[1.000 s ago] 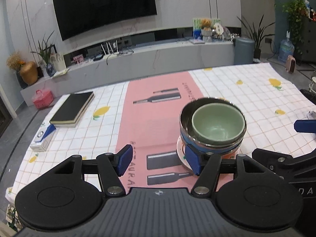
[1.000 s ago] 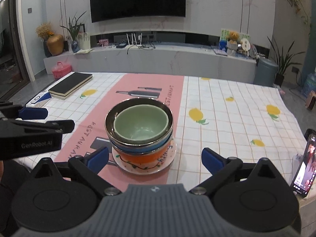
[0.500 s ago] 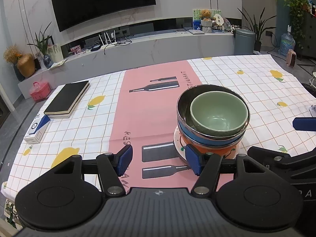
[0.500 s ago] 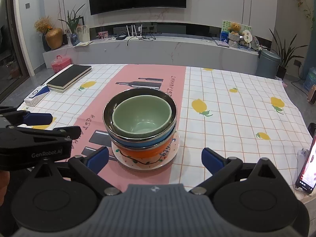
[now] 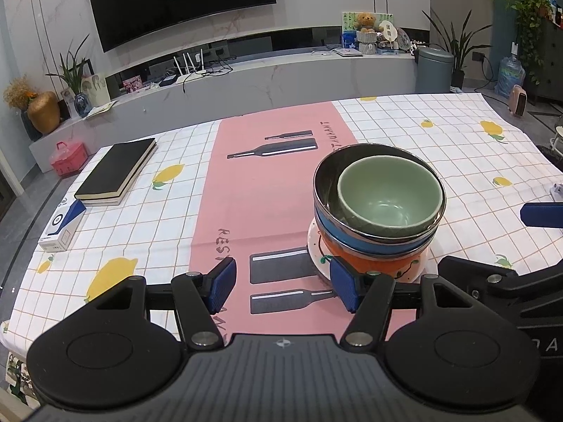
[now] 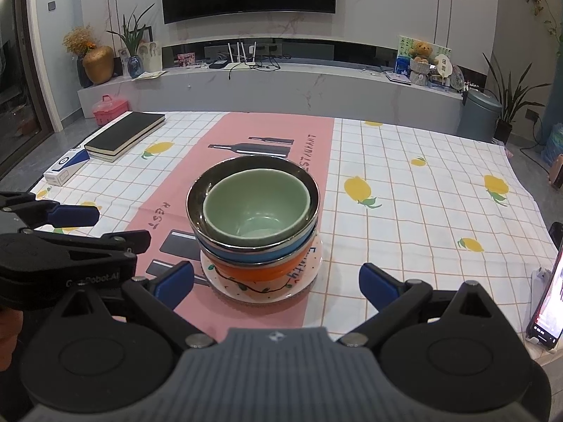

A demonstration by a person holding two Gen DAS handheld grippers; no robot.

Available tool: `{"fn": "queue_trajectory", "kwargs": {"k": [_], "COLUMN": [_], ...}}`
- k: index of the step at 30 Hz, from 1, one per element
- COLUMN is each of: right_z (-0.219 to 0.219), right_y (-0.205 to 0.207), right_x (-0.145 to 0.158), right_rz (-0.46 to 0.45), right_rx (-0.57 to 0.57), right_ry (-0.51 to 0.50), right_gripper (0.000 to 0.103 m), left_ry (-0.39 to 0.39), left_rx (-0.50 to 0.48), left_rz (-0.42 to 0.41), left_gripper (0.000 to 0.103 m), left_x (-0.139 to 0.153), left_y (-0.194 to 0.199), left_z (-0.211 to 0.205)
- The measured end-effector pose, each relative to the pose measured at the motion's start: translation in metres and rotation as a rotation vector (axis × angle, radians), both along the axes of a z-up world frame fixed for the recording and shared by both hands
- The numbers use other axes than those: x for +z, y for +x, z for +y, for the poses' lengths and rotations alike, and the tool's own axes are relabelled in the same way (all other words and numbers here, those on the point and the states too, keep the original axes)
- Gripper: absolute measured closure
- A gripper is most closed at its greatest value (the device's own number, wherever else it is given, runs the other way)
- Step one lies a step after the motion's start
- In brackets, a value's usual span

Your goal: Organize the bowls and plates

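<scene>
A stack stands on the pink strip of the tablecloth: a white patterned plate (image 6: 242, 290) at the bottom, then an orange bowl (image 6: 253, 269), a blue bowl (image 6: 246, 251), a shiny metal bowl (image 6: 197, 197) and a green bowl (image 6: 257, 205) nested on top. The same stack shows in the left wrist view, with the green bowl (image 5: 388, 198) uppermost and the plate (image 5: 315, 246) below. My left gripper (image 5: 281, 286) is open, its right fingertip (image 5: 343, 286) close to the plate's near rim. My right gripper (image 6: 278, 285) is open wide just in front of the stack, holding nothing.
A black book (image 5: 116, 172) and a blue-and-white box (image 5: 61, 225) lie at the table's left side. A phone (image 6: 545, 311) leans at the right edge. The checked cloth with lemon prints (image 6: 422, 190) lies right of the stack. A TV wall and low bench stand behind.
Both grippers have shifted a little nearer the stack, which looks slightly larger and lower in view. The stack itself has not moved and both grippers stay open.
</scene>
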State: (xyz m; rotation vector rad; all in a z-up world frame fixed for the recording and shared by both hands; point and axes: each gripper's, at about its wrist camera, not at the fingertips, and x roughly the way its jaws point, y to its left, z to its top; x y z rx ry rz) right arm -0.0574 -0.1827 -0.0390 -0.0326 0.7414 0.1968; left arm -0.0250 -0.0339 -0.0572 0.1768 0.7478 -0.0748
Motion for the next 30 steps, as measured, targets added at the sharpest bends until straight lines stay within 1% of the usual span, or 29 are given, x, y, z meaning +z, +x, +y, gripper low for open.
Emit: {"fn": "queue_trajectory", "kwargs": {"k": [30], "right_z": [-0.0014], "right_y": [-0.0024], "right_x": [0.0009], "right_rz": [-0.002], "right_rx": [-0.009], "right_ry": [-0.005], "right_gripper": [0.005], "left_ry": [0.0], "left_rx": [0.001], "left_rz": [-0.008], "left_gripper": [0.031], "left_x": [0.0027], "left_y": [-0.0018], "left_z": [0.0028]}}
